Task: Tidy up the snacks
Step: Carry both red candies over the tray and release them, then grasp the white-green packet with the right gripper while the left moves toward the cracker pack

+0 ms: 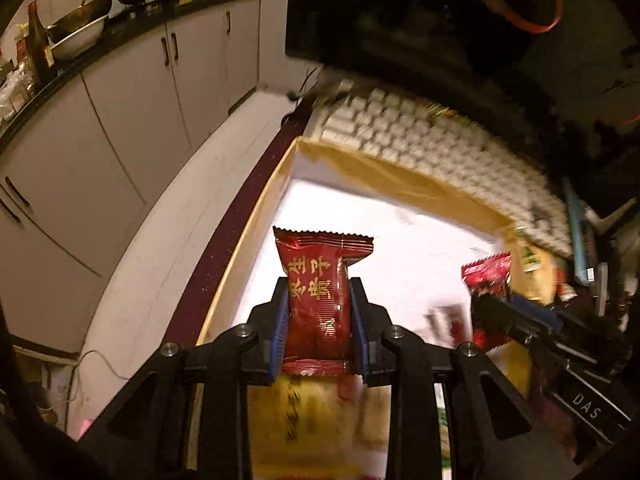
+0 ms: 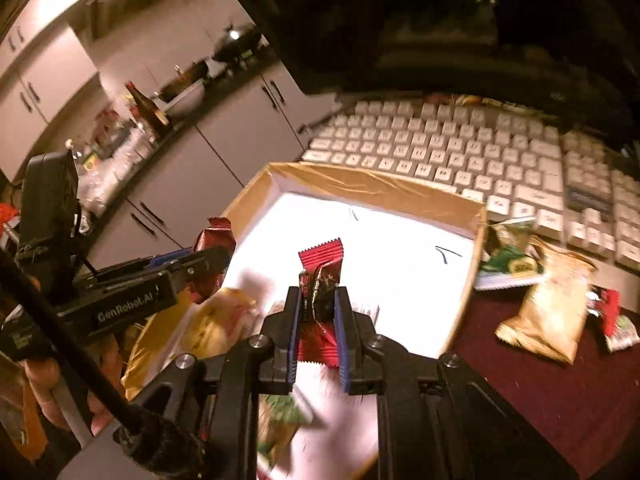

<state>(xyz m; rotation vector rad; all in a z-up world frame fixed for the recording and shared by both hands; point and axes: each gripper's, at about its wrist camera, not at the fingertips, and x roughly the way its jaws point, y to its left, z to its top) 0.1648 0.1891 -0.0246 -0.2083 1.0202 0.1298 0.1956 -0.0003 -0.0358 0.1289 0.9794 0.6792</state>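
A kitchen, dim; on the maroon surface [image 2: 560, 392] we have a box [image 2: 372, 188]. Our left tool [image 1: 319, 312] pinches a red packet [image 1: 320, 296] mid-body above it; our right tool [image 2: 318, 320] clamps a crimson packet [image 2: 320, 280]. Both look light, crinkly, crushable.

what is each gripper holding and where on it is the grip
The left gripper clamps a red snack packet with gold characters across its lower half. The right gripper pinches a red-and-dark snack packet at mid-length.
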